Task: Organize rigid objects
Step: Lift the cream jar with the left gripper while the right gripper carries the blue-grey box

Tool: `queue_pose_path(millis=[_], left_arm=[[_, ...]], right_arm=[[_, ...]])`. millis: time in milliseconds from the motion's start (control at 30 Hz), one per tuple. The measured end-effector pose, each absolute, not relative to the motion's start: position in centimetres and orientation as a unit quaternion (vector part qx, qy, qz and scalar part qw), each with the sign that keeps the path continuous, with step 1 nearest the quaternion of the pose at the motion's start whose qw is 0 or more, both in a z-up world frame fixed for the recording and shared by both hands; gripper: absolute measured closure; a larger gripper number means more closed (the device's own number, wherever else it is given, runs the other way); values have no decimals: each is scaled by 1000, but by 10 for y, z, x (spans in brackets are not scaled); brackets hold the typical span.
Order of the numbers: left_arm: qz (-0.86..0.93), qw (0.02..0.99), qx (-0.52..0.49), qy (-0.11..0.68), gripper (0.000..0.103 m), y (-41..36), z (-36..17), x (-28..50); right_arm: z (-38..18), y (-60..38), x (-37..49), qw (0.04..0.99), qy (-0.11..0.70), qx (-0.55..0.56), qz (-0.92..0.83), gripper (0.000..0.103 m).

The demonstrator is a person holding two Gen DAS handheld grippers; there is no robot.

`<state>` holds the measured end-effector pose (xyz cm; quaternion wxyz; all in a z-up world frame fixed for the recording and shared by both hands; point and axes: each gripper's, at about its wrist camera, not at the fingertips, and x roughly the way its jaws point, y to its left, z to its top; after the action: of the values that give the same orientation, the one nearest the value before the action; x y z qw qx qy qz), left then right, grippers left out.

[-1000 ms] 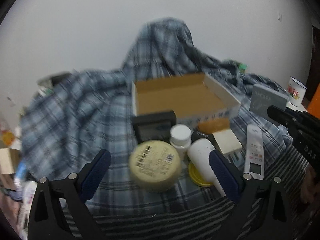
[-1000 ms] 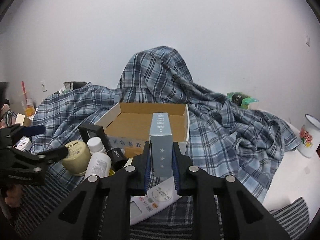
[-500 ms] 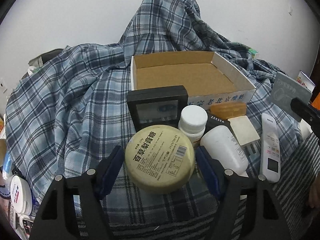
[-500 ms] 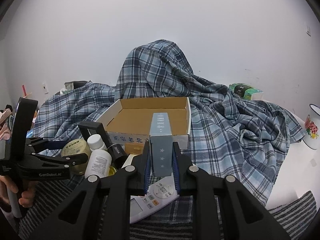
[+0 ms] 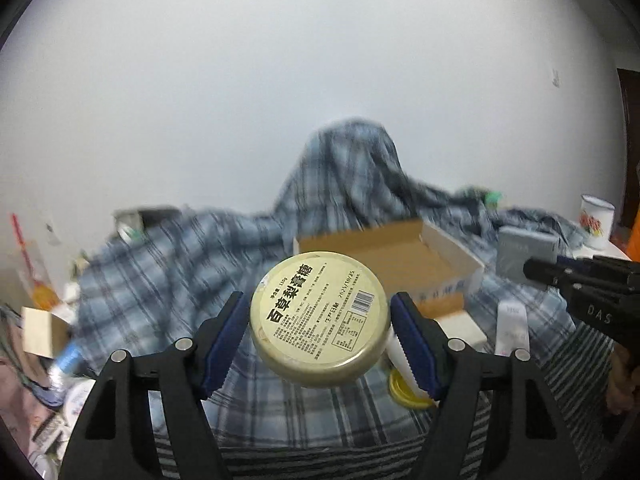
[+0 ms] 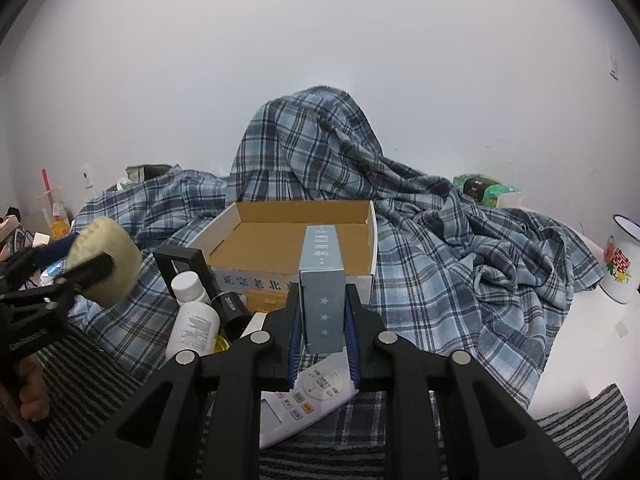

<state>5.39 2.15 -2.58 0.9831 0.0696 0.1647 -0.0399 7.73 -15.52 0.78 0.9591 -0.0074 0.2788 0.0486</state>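
Left gripper (image 5: 320,324) first, through its own camera: my two blue pads (image 5: 224,344) pinch the round yellow tin (image 5: 320,316) by its sides, printed lid facing me and tilted, lifted clear of the plaid cloth (image 5: 168,280). At one o'clock from the tin lies the open cardboard box (image 5: 448,256), its floor bare. Low at four o'clock, half hidden by my right pad, are a white bottle (image 5: 396,356) and a yellow lid (image 5: 404,392). At three o'clock my right gripper (image 5: 536,270) comes in from the edge with the grey-blue carton (image 5: 524,252) at its tip, a white remote (image 5: 512,328) below it. The background is blurred.

Through the right wrist camera, my right gripper (image 6: 322,324) is pressed onto the grey-blue carton (image 6: 322,280), held upright. At twelve o'clock behind it sits the cardboard box (image 6: 372,240). At six o'clock, under my fingers, lies the remote (image 6: 308,400). At nine o'clock the left gripper (image 6: 76,276) carries the tin (image 6: 106,260) in the air, above two white bottles (image 6: 196,320) and a black frame (image 6: 180,260). An enamel mug (image 6: 622,264) stands at three o'clock.
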Motion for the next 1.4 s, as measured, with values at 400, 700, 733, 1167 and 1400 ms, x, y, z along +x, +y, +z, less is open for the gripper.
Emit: queue_pose_path(millis=[400,700,733,1167,1400], left_arm=[[-26,990,31,136,28,35,-2,31],[-30,996,43,79,29,18,41,15],[-32,996,42,72,29,16,46,15],[-31,999,41,8,29,-12,103,65],[-48,997,35,43,29,-13,88,130]], right_arm=[[15,-147,68,966,251,-24,51,85],[48,-144,54,974,213,-43,57,85],[55,-144,52,975,208,-45,60,85],[153,-133,89,989,92,-88,80,85],[146,-136,140,991,87,-81,61,85]])
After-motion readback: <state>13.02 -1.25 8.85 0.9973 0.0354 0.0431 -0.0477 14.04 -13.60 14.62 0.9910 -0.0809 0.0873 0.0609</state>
